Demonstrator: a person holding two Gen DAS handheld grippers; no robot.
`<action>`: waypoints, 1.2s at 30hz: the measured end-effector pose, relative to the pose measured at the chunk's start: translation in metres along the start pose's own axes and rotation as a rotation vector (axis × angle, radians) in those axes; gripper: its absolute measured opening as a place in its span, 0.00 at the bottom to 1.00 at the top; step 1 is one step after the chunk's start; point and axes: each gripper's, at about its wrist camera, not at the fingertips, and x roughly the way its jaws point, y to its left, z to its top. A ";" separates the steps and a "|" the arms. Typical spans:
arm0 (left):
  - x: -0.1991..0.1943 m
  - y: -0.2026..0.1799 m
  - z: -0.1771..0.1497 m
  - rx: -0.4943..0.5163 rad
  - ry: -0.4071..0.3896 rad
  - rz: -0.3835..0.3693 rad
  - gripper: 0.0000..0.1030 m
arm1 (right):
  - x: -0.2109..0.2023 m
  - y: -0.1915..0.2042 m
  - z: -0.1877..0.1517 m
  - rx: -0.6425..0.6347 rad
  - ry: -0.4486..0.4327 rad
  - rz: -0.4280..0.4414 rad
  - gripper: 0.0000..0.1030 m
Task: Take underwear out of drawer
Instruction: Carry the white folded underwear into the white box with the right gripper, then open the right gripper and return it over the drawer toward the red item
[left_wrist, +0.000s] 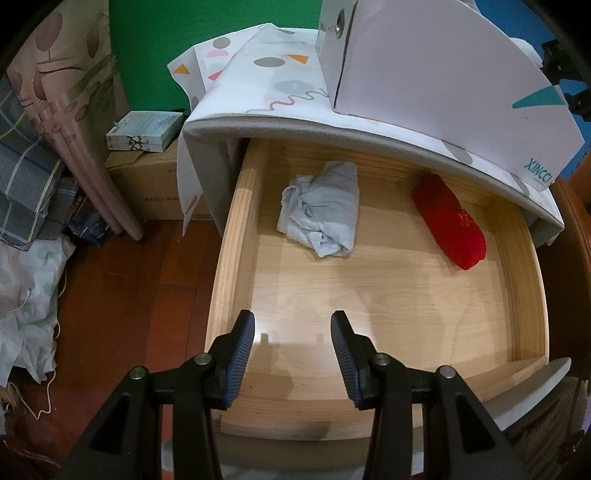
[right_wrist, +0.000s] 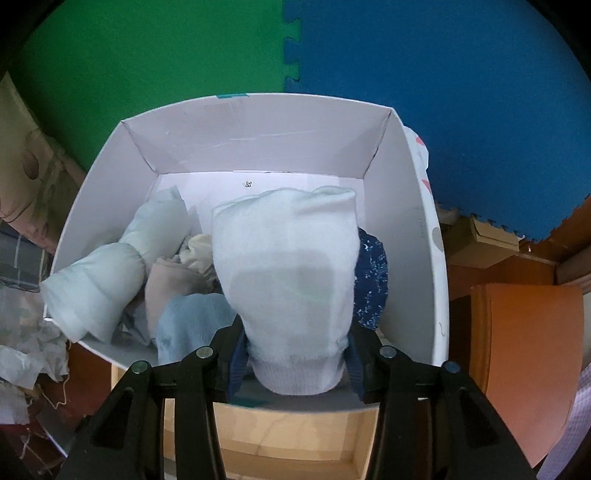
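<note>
The wooden drawer (left_wrist: 229, 258) stands pulled out under a cabinet top. A crumpled grey-blue underwear (left_wrist: 321, 210) lies at its back, with a red rolled piece (left_wrist: 448, 221) to the right of it. My left gripper (left_wrist: 293, 332) hovers open over the drawer's bare front part, nothing between its fingers. In the right wrist view, my right gripper (right_wrist: 295, 354) points down into a white box (right_wrist: 258, 133). A pale underwear (right_wrist: 291, 266) fills the gap between its pads by the waistband and hangs onto the pile in the box. That pile holds a pale roll (right_wrist: 110, 273), a beige piece (right_wrist: 173, 280), a light blue one (right_wrist: 192, 325) and a navy patterned one (right_wrist: 371, 280).
The white box (left_wrist: 424, 74) stands on the cabinet's patterned cloth (left_wrist: 273, 85), above the drawer. A cardboard carton (left_wrist: 147, 184) with small boxes on top sits left of the cabinet on the wood floor. Bundled fabric lies far left. An orange-brown panel (right_wrist: 528, 350) is at the right.
</note>
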 end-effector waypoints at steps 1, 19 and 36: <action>0.000 0.001 0.000 0.002 -0.001 0.001 0.42 | 0.002 0.001 -0.001 -0.002 0.001 -0.003 0.44; 0.005 0.000 -0.001 0.010 0.017 0.016 0.42 | -0.034 -0.008 -0.011 0.007 -0.062 0.028 0.64; 0.004 0.000 -0.005 0.020 0.010 0.034 0.42 | -0.043 -0.006 -0.117 -0.072 -0.022 0.108 0.64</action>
